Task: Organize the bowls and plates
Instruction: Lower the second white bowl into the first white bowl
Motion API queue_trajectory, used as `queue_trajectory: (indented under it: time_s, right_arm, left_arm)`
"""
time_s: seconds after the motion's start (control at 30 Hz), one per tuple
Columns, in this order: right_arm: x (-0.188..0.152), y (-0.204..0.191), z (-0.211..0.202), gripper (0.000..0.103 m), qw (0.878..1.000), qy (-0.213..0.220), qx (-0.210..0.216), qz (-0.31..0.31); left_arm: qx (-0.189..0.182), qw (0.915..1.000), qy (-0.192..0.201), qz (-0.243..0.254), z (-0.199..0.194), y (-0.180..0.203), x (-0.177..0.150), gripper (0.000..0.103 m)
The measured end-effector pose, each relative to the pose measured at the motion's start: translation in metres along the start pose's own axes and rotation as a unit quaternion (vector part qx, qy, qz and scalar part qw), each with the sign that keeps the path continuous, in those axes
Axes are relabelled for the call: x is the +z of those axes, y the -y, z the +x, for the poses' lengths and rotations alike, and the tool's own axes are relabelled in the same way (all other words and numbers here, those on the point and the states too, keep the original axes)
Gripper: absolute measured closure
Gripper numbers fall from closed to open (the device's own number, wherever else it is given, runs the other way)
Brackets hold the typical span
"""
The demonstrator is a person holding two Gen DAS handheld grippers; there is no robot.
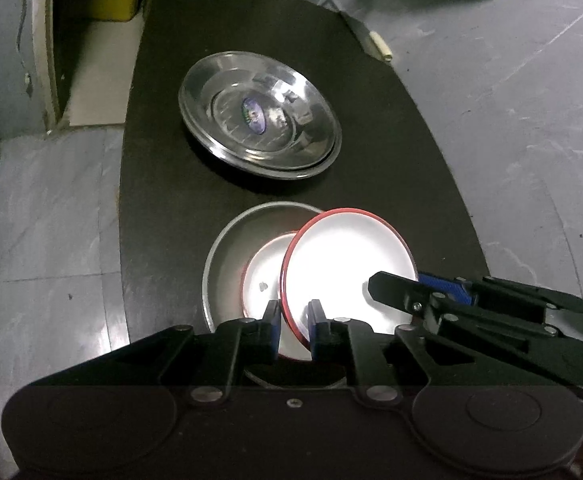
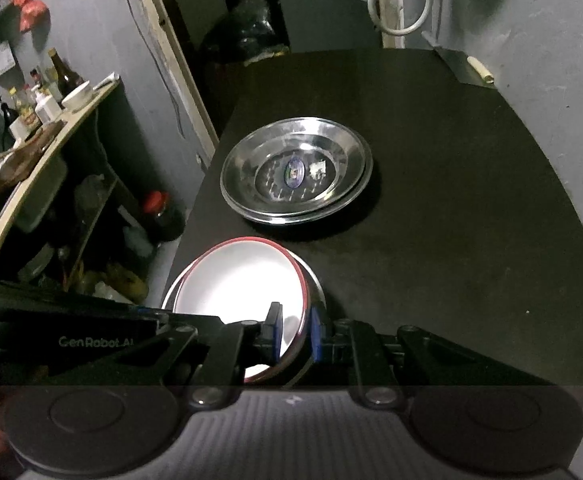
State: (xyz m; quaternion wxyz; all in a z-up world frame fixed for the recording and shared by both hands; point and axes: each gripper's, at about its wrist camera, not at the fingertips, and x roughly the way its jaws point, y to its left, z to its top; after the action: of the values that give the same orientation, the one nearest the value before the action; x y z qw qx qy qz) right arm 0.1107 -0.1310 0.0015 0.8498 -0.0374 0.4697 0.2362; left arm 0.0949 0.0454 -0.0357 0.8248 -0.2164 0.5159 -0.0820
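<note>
Left wrist: red-rimmed plate (image 1: 347, 264) apparently tilted over steel bowl (image 1: 227, 264).

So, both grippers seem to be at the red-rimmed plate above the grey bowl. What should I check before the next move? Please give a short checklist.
1. Left gripper closed on the upper red-rimmed plate: ok, the rim sits between its pads.
2. Right gripper closed on the same plate: ok, it holds the other side of the rim.
3. Plate level: not ok, it is tilted.
4. Grey bowl under the plate: ok, and the lower red-rimmed plate already lies inside.
5. Steel plates out of the way: ok, they are stacked apart, farther back on the table.
6. Upper plate resting on the lower one: cannot tell.
</note>
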Motion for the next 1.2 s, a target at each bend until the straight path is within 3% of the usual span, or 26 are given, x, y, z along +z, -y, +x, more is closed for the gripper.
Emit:
queue_trajectory:
  time_s: [0.57,1.2]
  right_arm:
    - [0.006,0.0,0.017,0.087,0.999,-0.033,0.003,-0.025]
    - [0.006,0.006,0.023,0.087,0.999,-0.045,0.021,-0.014]
  left_arm:
    - [0.016,0.9991,-0.033,-0.019,0.007,0.0,0.006,0.087]
    - [0.033,0.9986,-0.039,-0.011,0.009,0.009,0.012,0.066]
